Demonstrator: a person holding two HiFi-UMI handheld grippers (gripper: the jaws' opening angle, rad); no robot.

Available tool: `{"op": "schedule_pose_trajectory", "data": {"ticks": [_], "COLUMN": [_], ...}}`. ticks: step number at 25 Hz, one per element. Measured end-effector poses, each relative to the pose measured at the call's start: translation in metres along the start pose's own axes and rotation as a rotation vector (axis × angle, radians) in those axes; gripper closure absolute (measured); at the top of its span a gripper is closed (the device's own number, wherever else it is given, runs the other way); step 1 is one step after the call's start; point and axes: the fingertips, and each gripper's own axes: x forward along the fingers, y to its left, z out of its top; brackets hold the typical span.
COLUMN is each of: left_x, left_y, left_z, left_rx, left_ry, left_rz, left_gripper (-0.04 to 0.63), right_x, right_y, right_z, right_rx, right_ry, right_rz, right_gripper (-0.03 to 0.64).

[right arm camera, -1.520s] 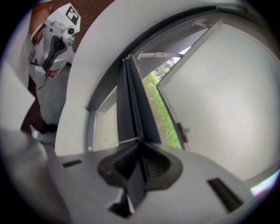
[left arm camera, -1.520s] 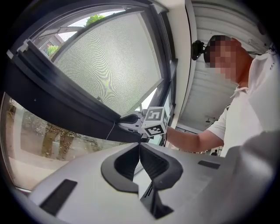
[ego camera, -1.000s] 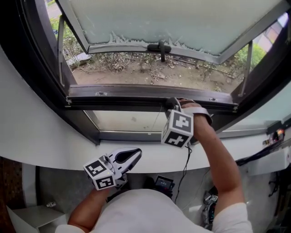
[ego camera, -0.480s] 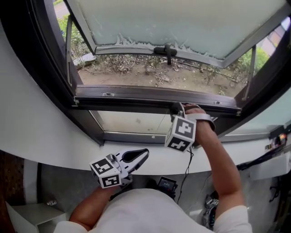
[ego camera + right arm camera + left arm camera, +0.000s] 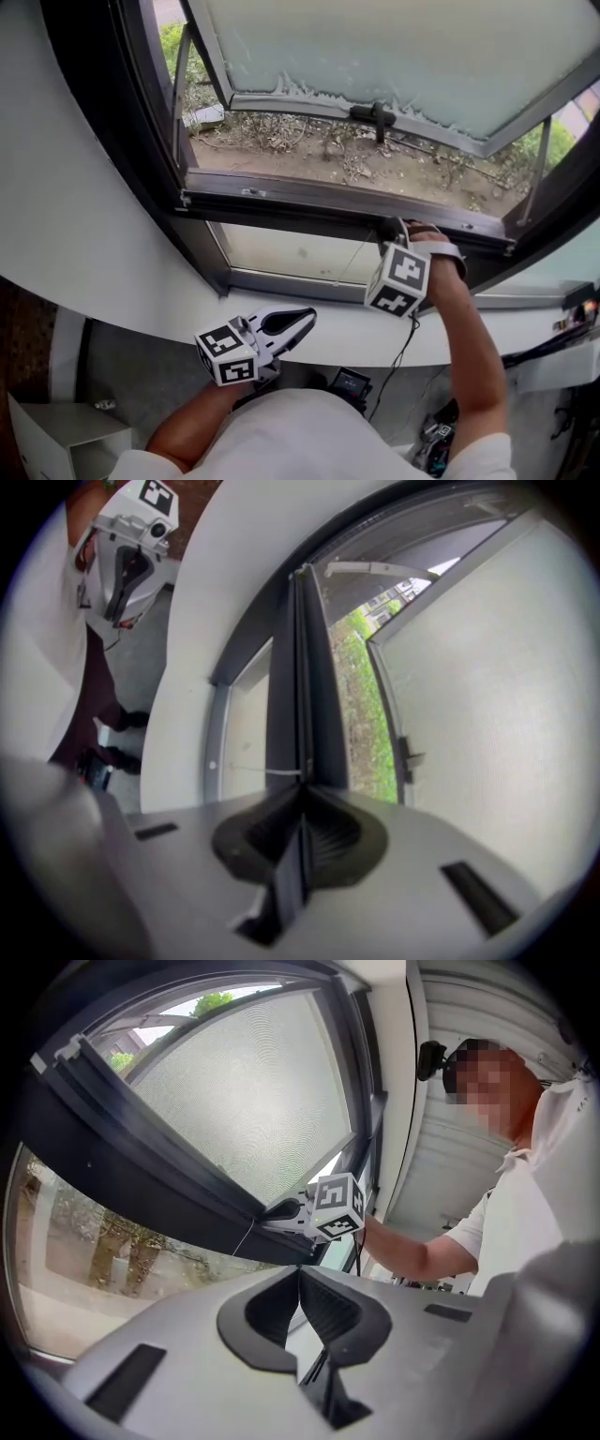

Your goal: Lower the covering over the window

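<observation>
Covering's pull rail (image 5: 281, 208) is what I take the dark bar across the opening to be. It sits about mid-height of the window, open air above it, lower pane (image 5: 291, 253) below. Can't confirm any fabric or mesh hanging off it, so that's a guess

Right gripper (image 5: 302, 794): jaws pinched down to a sliver on a thin dark lip of that rail, near its right end, nothing else in them. Thin pale cord (image 5: 262, 772) runs off the rail just beside the tips, not in the grip

Left gripper (image 5: 300, 1274): jaws together, empty. It hangs low in front of the white ledge (image 5: 342, 328), well apart from the window, nose pointing up toward the right one

Further out: frosted sash (image 5: 375, 47) swung outward, handle (image 5: 378, 114) on its bottom edge, bare ground and weeds beyond

Step, as I read it: grip is made and the pull-down is in hand. The lower pane is uncovered, so a good part of the travel looks left

Next move needs a straight pull down along the frame. I'm holding one end only, so the rail could cock and bind, and I need to keep it level. The lip is thin, so slip is the main risk. Left is free to take the other end or the cord if it jams
</observation>
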Motion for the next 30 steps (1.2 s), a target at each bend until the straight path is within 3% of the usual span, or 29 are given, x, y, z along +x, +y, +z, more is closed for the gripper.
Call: {"op": "schedule_pose_trajectory", "data": {"ticks": [12,30], "left_x": [0.001,0.010], "left_y": [0.004,-0.006], "left_z": [-0.003,0.034], "left_rx": [-0.007,0.077], "left_ry": [0.008,-0.031], "left_rz": [-0.020,-0.045], "left_gripper": [0.577,0.577], "right_x": [-0.019,-0.052], "right_y": [-0.024,-0.064], "right_z": [0.007,0.009], "right_rx": [-0.002,0.002], "right_ry": [-0.005,-0.042], "right_rz": [-0.045,-0.152], "right_gripper": [0.583,0.583]}}
